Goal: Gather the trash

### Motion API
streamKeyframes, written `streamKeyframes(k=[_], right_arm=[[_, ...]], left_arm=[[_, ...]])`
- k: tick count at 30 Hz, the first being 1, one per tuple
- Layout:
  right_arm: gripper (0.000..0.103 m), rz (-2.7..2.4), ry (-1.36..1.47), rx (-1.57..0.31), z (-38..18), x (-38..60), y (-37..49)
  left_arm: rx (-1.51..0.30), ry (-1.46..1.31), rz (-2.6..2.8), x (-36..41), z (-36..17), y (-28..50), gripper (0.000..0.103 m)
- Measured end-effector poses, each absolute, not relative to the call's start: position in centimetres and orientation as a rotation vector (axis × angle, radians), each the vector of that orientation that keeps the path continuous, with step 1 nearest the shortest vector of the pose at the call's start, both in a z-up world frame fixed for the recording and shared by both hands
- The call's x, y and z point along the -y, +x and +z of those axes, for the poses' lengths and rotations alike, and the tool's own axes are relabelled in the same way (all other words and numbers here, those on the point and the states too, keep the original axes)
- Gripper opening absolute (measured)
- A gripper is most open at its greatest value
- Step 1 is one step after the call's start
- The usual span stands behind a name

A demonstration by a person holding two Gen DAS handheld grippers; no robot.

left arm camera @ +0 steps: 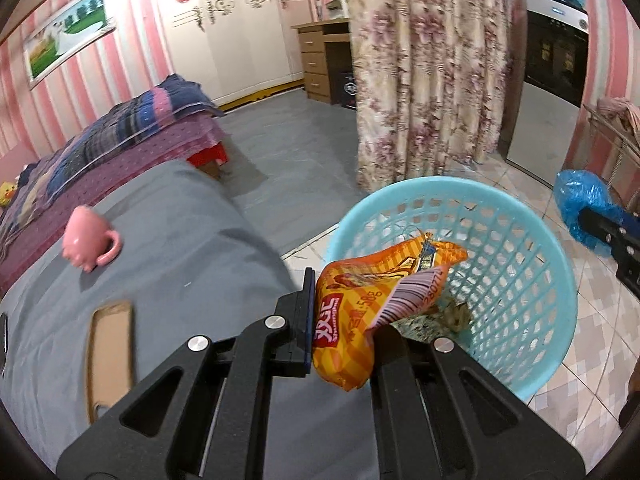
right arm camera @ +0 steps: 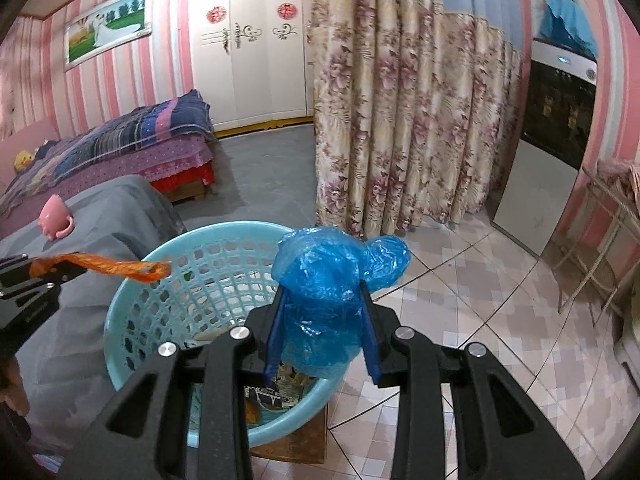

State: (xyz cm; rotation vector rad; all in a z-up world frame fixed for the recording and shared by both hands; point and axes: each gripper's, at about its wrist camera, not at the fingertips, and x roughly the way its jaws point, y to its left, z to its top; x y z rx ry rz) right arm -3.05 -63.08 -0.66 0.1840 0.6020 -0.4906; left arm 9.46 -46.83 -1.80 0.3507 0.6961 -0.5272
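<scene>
Right wrist: gripper [right arm camera: 324, 324] around blue bag [right arm camera: 332, 280]

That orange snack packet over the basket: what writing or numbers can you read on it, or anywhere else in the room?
"58g": on the orange snack packet, beside its barcode.
"28077": partial digits under that barcode; the rest is cut off.
Large white brand characters on the packet: stylised, not readable for sure.
Logo on the white appliance: too small to read.
Red round wardrobe decorations: too blurred to read.

The left gripper [left arm camera: 344, 320] is matte black, with triangular cut-outs in its arms, round silver screws at the joints and thin dark-blue finger pads. The right gripper [right arm camera: 322, 330] is built alike, with blue fingers [right arm camera: 276, 340].
</scene>
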Motion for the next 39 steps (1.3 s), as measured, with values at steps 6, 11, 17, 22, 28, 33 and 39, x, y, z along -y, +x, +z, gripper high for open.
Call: streamKeyframes(k=[6,11,17,22,28,33,39], right_arm=[[0.033,-0.485,0.2,-0.597,-1.1,63.6,-3.0],[0.033,-0.491,0.183,-0.607,-1.4,63.7,-3.1],[0.033,-0.479,0.19,-0.621,-2.1,63.0,-2.8],[0.033,-0.443,0.195,-0.627,-2.9,61.1,-1.2],[0.036,-0.413,0.195,-0.641,-3.6,58.6,1.3],[0.069,-0.411,0.191,-0.649,-3.8,57.4,2.2],[0.096,-0.452,0.218,-0.634,-3.2,56.2,1.9]], left_arm=[[-0.724,0.345,-0.578,49.5,-2.4,10.3,0.039],[-0.713,0.325,-0.579,49.3,-2.4,10.4,0.062],[-0.644,0.289,-0.532,46.3,-1.2,10.1,0.085],[-0.606,0.262,-0.496,43.0,-0.2,9.7,0.095],[-0.594,0.26,-0.444,39.0,0.2,9.6,0.097],[-0.608,0.224,-0.402,35.3,0.3,10.0,0.097],[-0.607,0.192,-0.373,31.4,0.7,9.6,0.098]])
